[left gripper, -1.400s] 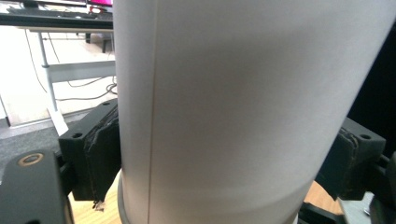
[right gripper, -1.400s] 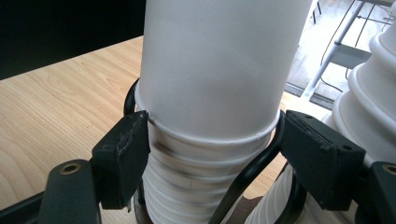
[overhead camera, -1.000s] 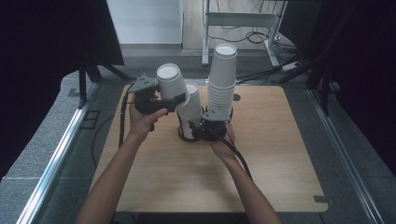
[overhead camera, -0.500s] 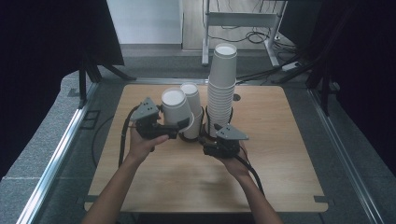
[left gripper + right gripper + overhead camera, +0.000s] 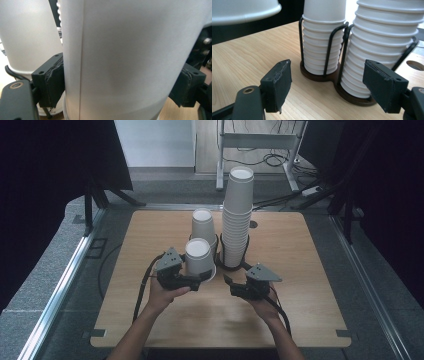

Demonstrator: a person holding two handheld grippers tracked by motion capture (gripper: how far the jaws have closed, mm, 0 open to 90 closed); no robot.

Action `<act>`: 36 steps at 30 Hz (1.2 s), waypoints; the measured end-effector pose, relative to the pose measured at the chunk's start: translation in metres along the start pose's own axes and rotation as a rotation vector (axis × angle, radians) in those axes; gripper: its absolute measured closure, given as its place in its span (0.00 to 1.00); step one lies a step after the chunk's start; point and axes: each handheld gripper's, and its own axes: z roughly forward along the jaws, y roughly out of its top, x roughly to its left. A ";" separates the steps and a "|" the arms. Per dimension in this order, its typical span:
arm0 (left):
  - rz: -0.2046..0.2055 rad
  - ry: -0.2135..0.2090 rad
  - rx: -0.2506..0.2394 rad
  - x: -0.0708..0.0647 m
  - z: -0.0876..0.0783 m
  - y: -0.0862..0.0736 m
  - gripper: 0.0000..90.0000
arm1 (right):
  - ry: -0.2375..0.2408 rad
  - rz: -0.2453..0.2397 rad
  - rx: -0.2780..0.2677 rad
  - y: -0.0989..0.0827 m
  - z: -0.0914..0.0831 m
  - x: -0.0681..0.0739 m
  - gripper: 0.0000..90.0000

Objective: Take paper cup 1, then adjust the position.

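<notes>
left tool (image 5: 202, 276) level, clamping upright cup (image 5: 199, 258).

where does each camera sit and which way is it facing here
High view: above the person's side, looking forward and down on the table; forearms, left tool, right tool.
Left gripper view: on the left tool, looking along its jaws clamped on the white cup.
Right gripper view: on the right tool, jaws apart on nothing, facing the cup holder.
Shared: high and right gripper views both show the tall stack.
</notes>
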 end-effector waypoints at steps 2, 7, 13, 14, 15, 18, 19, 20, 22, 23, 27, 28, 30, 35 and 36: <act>-0.013 -0.008 -0.001 -0.001 0.000 -0.006 0.15 | -0.007 0.003 0.005 -0.003 -0.002 -0.003 0.26; -0.005 -0.014 0.016 -0.003 0.001 -0.016 0.15 | -0.010 0.016 0.008 -0.007 -0.006 -0.010 0.26; 0.019 -0.013 0.055 -0.002 0.002 -0.028 0.15 | -0.024 0.032 -0.008 -0.008 -0.011 -0.017 0.26; 0.023 -0.009 0.063 -0.002 0.003 -0.030 0.15 | -0.023 0.041 -0.014 -0.008 -0.012 -0.018 0.26; 0.026 -0.007 0.073 -0.003 0.003 -0.032 0.15 | -0.022 0.051 -0.021 -0.008 -0.013 -0.019 0.26; 0.027 -0.005 0.081 -0.003 0.004 -0.036 0.15 | -0.023 0.050 -0.026 -0.008 -0.014 -0.021 0.26; 0.026 -0.008 0.087 -0.004 0.005 -0.037 0.15 | -0.025 0.051 -0.027 -0.008 -0.015 -0.022 0.26; 0.030 -0.004 0.093 -0.004 0.005 -0.039 0.15 | -0.024 0.055 -0.027 -0.009 -0.015 -0.022 0.26; 0.032 -0.003 0.101 -0.005 0.006 -0.040 0.15 | -0.024 0.056 -0.028 -0.009 -0.015 -0.022 0.26; 0.038 0.003 0.108 -0.005 0.007 -0.041 0.15 | -0.021 0.054 -0.028 -0.009 -0.015 -0.021 0.26; 0.049 0.005 0.134 -0.007 0.010 -0.046 0.15 | -0.010 0.042 -0.028 -0.008 -0.015 -0.019 0.26; 0.046 0.002 0.140 -0.007 0.011 -0.047 0.15 | -0.005 0.040 -0.032 -0.008 -0.016 -0.019 0.26; 0.046 0.000 0.147 -0.007 0.011 -0.048 0.15 | -0.004 0.041 -0.035 -0.007 -0.017 -0.019 0.26; 0.055 0.011 0.158 -0.006 0.011 -0.049 0.15 | -0.003 0.049 -0.053 -0.005 -0.021 -0.020 0.26; 0.057 0.017 0.160 -0.006 0.011 -0.049 0.15 | 0.000 0.054 -0.057 -0.004 -0.022 -0.020 0.26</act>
